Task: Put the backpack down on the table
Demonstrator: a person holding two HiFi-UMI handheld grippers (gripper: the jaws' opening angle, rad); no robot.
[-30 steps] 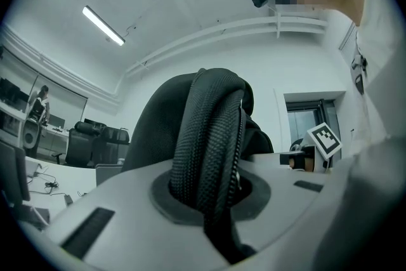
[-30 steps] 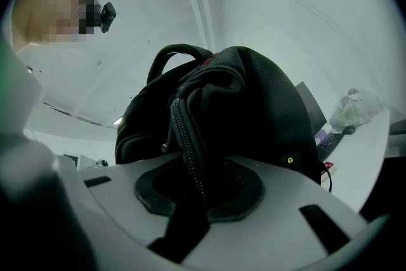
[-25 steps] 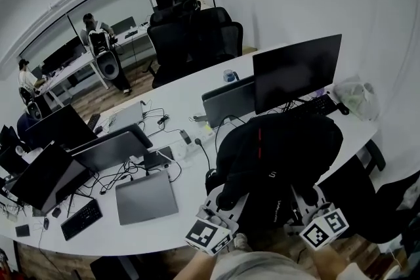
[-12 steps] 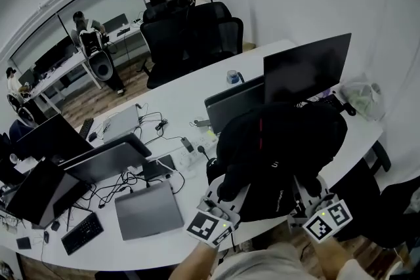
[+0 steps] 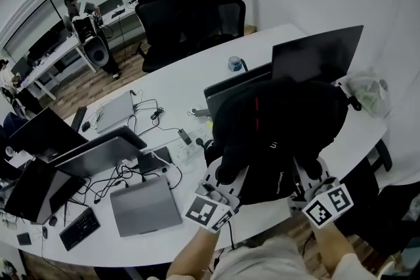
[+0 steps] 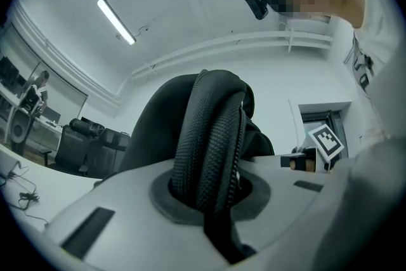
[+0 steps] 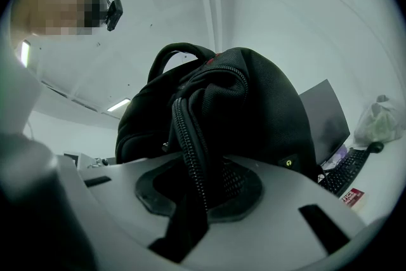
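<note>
A black backpack (image 5: 275, 131) with a red stripe hangs over the front edge of the white table (image 5: 174, 85), held from below by both grippers. My left gripper (image 5: 223, 185) is shut on a padded black strap (image 6: 212, 130), which fills the gap between its jaws in the left gripper view (image 6: 209, 200). My right gripper (image 5: 308, 181) is shut on a zippered fold of the bag (image 7: 193, 149), seen pinched in the right gripper view (image 7: 203, 197). The backpack's bulk (image 7: 254, 105) rises above that grip and hides the table under it.
Behind the backpack stand a dark monitor (image 5: 318, 52) and a grey laptop (image 5: 226, 90), with a blue cup (image 5: 234, 63) beyond. A closed laptop (image 5: 144, 205), cables (image 5: 154, 141) and more screens lie left. A plastic bag (image 5: 367, 92) sits right. Office chairs (image 5: 190, 16) stand behind.
Both grippers have carried the backpack forward over the table toward the monitor and laptop. The grips on the strap and the zippered fold look the same.
</note>
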